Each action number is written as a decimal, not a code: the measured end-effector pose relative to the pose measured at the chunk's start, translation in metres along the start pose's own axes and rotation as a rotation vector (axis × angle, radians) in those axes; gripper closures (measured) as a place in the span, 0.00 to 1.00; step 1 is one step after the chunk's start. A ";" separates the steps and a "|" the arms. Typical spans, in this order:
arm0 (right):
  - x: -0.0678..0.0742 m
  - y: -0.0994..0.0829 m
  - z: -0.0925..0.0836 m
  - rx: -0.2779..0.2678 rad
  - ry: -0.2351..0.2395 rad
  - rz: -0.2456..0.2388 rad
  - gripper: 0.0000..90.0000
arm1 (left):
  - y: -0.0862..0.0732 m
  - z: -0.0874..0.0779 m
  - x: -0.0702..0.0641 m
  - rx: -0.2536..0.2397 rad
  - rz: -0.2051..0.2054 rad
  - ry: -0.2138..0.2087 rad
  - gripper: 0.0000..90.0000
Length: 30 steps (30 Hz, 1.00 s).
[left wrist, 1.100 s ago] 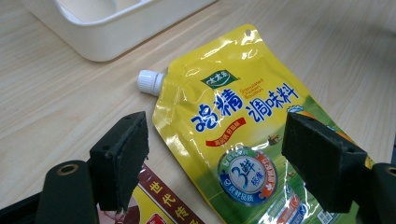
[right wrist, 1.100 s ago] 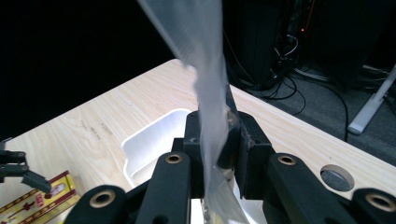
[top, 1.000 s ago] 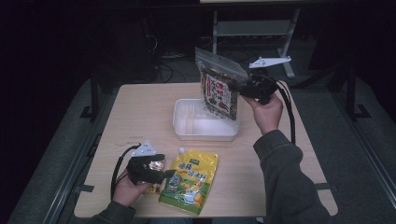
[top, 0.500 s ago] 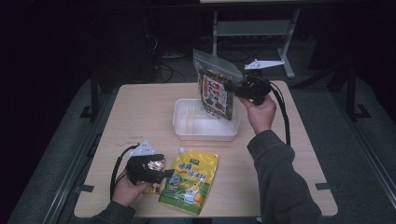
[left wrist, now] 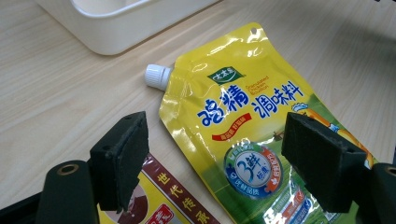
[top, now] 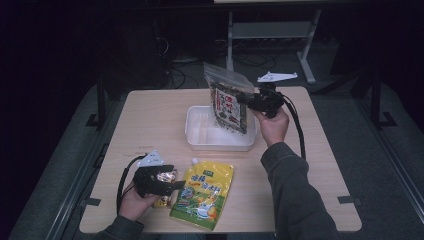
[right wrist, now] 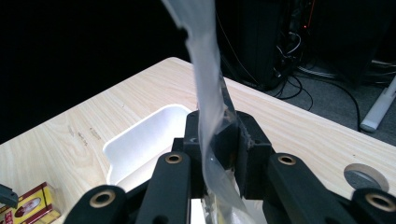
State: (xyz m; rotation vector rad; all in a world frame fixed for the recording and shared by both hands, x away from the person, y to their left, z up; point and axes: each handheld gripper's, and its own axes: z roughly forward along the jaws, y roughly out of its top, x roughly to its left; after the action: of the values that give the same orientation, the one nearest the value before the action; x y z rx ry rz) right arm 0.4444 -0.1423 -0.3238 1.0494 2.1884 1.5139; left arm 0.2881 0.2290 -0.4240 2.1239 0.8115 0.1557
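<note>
High view shows the right gripper point(top: 250, 100), jaws clamped on a clear snack bag point(top: 227, 102), holding it above the white bin point(top: 200, 137) near the table's far edge, probably not yet inside. The left gripper point(left wrist: 215, 163), jaws apart, rests over the yellow spouted pouch point(top: 202, 192) near the table's front edge, beside a small red-and-yellow box point(right wrist: 32, 205).
</note>
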 end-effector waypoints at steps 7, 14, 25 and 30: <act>-0.005 -0.007 0.002 -0.016 0.017 0.019 0.85 | 0.000 0.000 0.000 -0.003 -0.005 -0.002 0.25; -0.013 -0.013 0.000 0.011 0.032 0.025 0.82 | -0.001 0.001 0.000 -0.001 -0.012 -0.005 0.25; -0.018 -0.018 -0.003 0.051 0.034 0.057 0.73 | -0.001 0.003 -0.002 0.005 -0.005 0.000 0.25; -0.019 -0.021 -0.008 0.076 0.019 0.052 0.68 | -0.002 0.003 -0.003 0.006 -0.008 -0.001 0.25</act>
State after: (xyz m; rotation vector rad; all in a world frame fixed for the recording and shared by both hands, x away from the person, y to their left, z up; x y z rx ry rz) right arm 0.4441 -0.1652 -0.3420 1.1288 2.2647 1.4791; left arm 0.2863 0.2262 -0.4265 2.1260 0.8205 0.1481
